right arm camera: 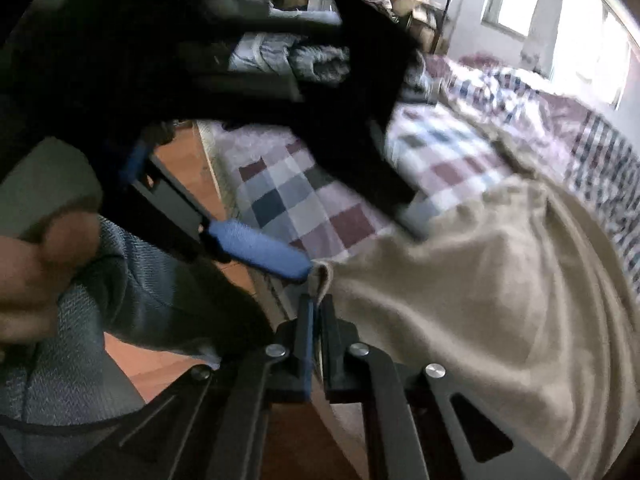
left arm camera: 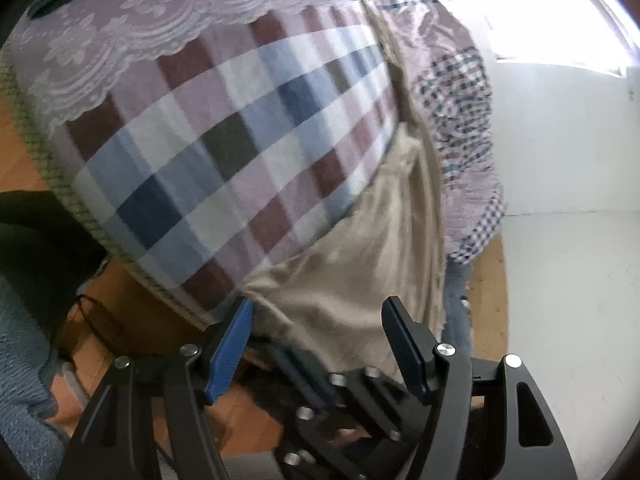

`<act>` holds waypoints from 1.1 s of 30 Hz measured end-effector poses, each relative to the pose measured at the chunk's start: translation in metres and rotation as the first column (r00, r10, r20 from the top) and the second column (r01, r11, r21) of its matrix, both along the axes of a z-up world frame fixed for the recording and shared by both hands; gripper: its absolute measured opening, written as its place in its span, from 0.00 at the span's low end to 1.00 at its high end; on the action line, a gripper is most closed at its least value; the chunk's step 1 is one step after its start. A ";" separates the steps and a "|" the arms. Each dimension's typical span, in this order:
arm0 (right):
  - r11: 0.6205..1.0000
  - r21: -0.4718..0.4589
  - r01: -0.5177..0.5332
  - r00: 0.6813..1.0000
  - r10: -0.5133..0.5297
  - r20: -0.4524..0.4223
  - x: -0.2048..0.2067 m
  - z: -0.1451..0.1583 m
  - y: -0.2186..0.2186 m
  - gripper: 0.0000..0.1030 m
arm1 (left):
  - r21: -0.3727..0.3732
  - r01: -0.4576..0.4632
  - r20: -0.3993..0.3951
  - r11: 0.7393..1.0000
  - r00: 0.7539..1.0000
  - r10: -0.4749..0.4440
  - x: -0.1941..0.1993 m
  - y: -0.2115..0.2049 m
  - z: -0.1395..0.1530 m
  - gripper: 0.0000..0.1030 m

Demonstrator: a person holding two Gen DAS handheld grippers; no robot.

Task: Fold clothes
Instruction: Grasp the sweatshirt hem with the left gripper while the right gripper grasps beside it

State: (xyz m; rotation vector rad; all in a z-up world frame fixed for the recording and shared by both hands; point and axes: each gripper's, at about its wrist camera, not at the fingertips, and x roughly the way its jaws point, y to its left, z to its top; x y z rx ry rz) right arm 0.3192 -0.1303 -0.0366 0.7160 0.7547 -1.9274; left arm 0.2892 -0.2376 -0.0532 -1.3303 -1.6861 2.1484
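The right gripper (right arm camera: pixel 316 308) pinches the beige cloth's (right arm camera: pixel 480 300) corner tight; the left gripper (left arm camera: pixel 320 316) gapes wide, holding nothing. The cloth runs lengthwise along the checked bed (left arm camera: pixel 224 136) edge.

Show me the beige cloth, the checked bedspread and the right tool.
beige cloth (right arm camera: pixel 480 280): right wrist view, middle of the fabric.
checked bedspread (left arm camera: pixel 224 140): left wrist view, on the squares.
right tool (right arm camera: pixel 318 308): right wrist view, between its tips.

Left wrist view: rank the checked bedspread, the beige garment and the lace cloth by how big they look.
1. checked bedspread, largest.
2. beige garment and lace cloth look alike in area; the garment lies nearer the camera and the lace runs out of frame, so I won't rank them.
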 end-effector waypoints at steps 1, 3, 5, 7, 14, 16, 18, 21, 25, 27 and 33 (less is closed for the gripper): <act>1.000 0.000 -0.006 1.000 0.006 -0.015 0.003 0.001 0.001 0.01 | -0.007 0.002 0.010 1.000 1.000 -0.002 0.000 0.001 0.000 0.68; 1.000 0.004 -0.023 0.999 0.023 -0.043 0.008 0.003 0.000 0.01 | -0.016 0.004 0.017 1.000 1.000 -0.004 0.000 0.002 0.001 0.68; 0.999 0.013 -0.041 0.996 0.042 -0.080 0.015 0.004 0.000 0.01 | -0.021 0.006 0.023 1.000 1.000 -0.005 -0.001 0.002 0.002 0.65; 0.998 0.029 -0.062 0.989 0.066 -0.129 0.023 0.004 -0.001 0.01 | -0.027 0.015 0.036 1.000 0.999 -0.014 0.001 0.003 0.000 0.60; 0.996 0.042 -0.084 0.973 0.091 -0.213 0.029 0.011 -0.007 0.01 | -0.053 0.034 0.052 0.998 0.998 -0.031 0.008 0.003 0.005 0.33; 0.995 0.041 -0.086 0.970 0.093 -0.226 0.031 0.013 -0.006 0.01 | -0.059 0.032 0.048 0.998 0.998 -0.029 0.010 0.003 0.007 0.22; 0.996 0.043 -0.083 0.970 0.091 -0.226 0.046 0.016 0.000 0.01 | -0.067 0.029 0.038 0.997 0.999 -0.026 0.011 0.003 0.010 0.10; 0.997 0.053 -0.065 0.965 0.076 -0.249 0.051 0.020 0.005 0.04 | -0.078 0.027 0.009 0.997 1.000 -0.026 0.015 0.002 0.015 0.03; 0.998 0.060 0.014 0.956 0.004 -0.294 0.051 0.025 0.018 0.20 | -0.077 0.028 -0.043 0.997 0.999 -0.032 0.020 0.003 0.027 0.03; 0.997 0.051 0.056 0.947 -0.036 -0.319 0.050 0.028 0.026 0.39 | -0.067 0.033 -0.074 0.997 0.997 -0.038 0.025 0.003 0.034 0.02; 0.987 0.046 0.153 0.906 -0.122 -0.405 0.052 0.036 0.040 0.44 | -0.045 0.048 -0.180 0.998 0.982 -0.056 0.039 0.003 0.068 0.02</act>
